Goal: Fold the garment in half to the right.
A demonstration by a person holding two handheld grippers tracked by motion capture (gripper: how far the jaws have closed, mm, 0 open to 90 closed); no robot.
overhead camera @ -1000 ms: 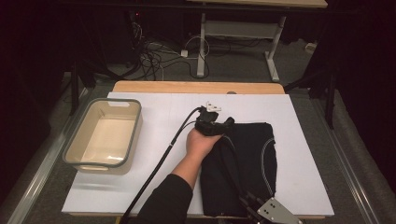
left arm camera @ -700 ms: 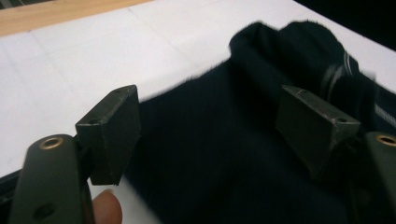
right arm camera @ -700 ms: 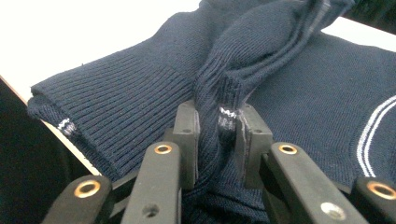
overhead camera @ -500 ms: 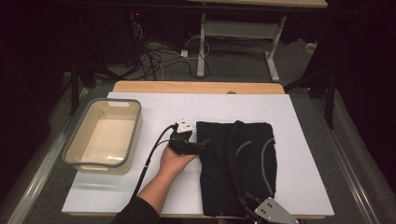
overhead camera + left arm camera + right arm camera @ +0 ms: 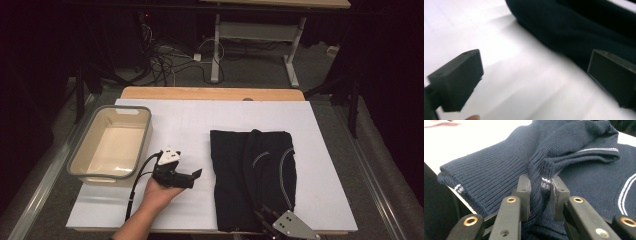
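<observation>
I count one folded dark navy knitted sweater (image 5: pixel 252 177) with thin white stripes and one empty cream plastic tub (image 5: pixel 111 145) with a grey rim. I also log one white table sheet (image 5: pixel 190 120) and two black two-jaw grippers, left (image 5: pixel 195 176) and right (image 5: pixel 262 216).

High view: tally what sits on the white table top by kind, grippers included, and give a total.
Navy sweater: 1
Grey-rimmed bin: 1
Grippers: 2, the left gripper and the right gripper
Total: 4
</observation>
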